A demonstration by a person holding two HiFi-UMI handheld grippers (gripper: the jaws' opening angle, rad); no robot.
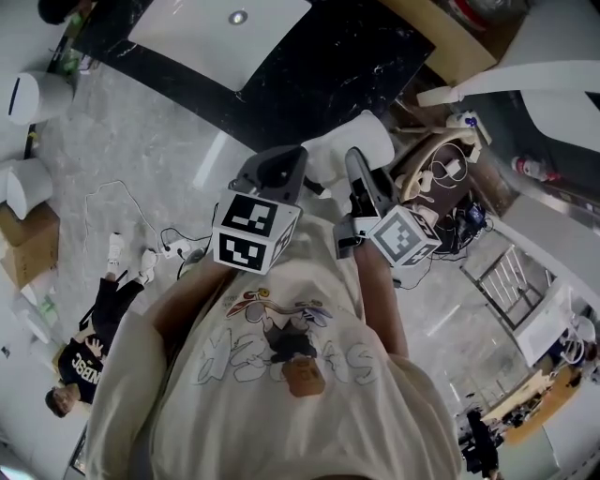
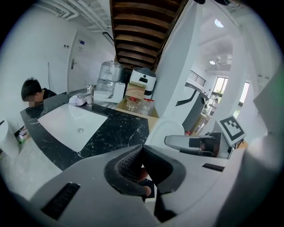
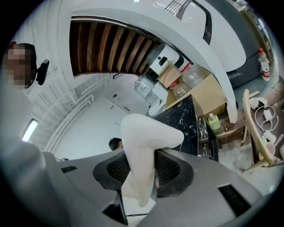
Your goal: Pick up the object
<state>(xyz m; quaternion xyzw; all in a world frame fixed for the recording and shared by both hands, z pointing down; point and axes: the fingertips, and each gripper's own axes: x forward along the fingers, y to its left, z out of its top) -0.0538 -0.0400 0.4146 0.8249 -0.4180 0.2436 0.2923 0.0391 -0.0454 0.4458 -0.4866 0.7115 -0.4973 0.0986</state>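
The object is a smooth white bent piece [image 3: 144, 137] with a rounded top. My right gripper [image 3: 142, 170] is shut on its lower stem, and both ribbed pads press against it. In the head view the white piece [image 1: 349, 141] sticks out beyond the right gripper [image 1: 361, 169], held up in front of my chest. My left gripper [image 1: 281, 161] is level beside it, a little to the left. In the left gripper view its jaws [image 2: 143, 153] meet at the tips with nothing between them, and the white piece [image 2: 171, 128] shows just ahead to the right.
A black marble counter [image 1: 309, 66] with a white inset sink [image 1: 220, 28] lies ahead below. Water bottles and a white dispenser [image 2: 142, 82] stand at its far end. Cables [image 1: 169, 246] trail on the grey floor, a person [image 1: 89, 356] sits at the left, and a wooden chair [image 1: 441, 164] stands at the right.
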